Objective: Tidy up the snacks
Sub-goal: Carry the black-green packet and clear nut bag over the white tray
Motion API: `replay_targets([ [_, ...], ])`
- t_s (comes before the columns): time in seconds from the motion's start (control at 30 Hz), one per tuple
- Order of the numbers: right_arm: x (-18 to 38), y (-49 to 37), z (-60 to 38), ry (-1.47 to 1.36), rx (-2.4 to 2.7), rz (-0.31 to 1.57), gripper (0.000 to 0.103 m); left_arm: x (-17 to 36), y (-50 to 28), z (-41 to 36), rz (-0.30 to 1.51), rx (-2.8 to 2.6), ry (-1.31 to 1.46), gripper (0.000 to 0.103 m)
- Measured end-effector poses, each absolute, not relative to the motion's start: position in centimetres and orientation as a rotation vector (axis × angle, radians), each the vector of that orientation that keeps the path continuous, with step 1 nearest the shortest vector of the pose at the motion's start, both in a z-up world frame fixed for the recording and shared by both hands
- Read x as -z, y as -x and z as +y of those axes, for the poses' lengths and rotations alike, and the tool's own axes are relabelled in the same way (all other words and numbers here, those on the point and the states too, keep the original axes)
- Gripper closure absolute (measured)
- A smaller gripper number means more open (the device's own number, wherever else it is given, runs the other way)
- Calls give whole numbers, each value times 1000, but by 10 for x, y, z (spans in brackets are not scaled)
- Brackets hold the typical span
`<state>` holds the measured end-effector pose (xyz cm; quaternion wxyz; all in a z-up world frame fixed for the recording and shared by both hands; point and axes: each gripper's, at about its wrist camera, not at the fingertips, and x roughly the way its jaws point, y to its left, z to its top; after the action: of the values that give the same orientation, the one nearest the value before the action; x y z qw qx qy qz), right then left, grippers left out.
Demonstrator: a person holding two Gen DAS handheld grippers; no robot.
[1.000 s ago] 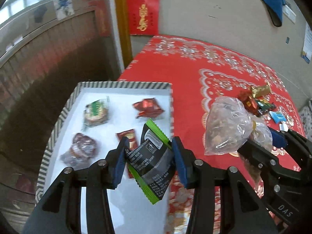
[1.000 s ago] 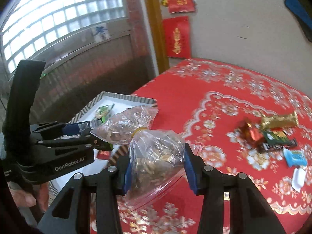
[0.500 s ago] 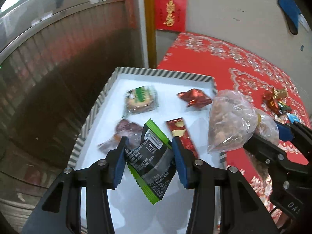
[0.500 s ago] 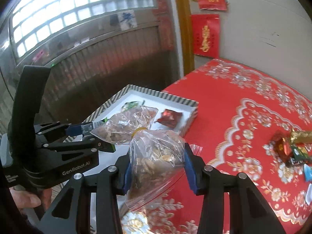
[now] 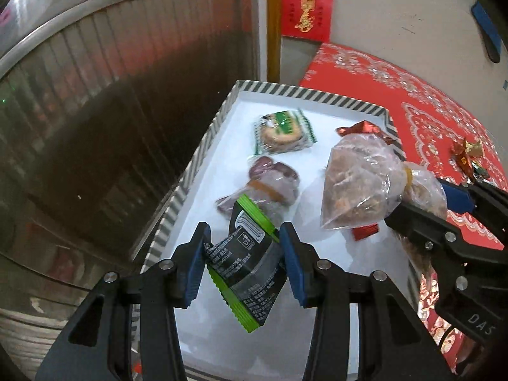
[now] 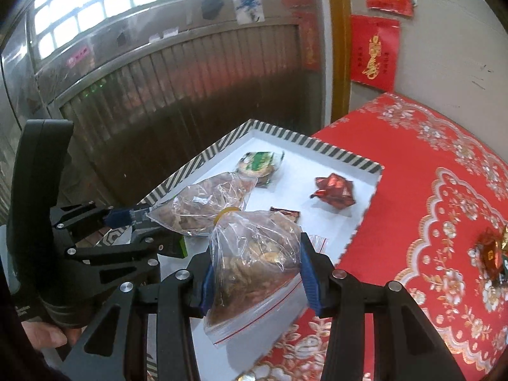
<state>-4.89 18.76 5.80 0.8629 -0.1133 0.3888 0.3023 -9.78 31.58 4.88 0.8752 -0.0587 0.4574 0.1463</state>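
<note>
Between the blue pads of the left gripper (image 5: 242, 262) sat a black-and-green snack packet (image 5: 246, 268), clamped tilted, above the near end of the striped tray (image 5: 203, 146). The right gripper (image 6: 255, 273) pinched a clear bag of nuts (image 6: 254, 254) just beyond the tray's near right edge. Ahead of both jaws lay wrapped snacks; a good placement would lower each load onto bare white floor, then release.

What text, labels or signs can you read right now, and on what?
"DAS": on the right tool, rest cut off.
White lettering on the left tool's body: too blurred.
Fine print on the black-and-green packet: too small.
Gold characters on the red wall poster: not legible.
</note>
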Motion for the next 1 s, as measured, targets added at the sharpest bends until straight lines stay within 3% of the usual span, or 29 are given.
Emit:
replay_targets([
  [0.83, -14, 41, 209, 271, -625, 924, 57, -28, 103, 322, 981, -343, 90, 59],
  [1.0, -9, 43, 212, 277, -635, 938, 54, -24, 103, 323, 992, -358, 101, 54],
])
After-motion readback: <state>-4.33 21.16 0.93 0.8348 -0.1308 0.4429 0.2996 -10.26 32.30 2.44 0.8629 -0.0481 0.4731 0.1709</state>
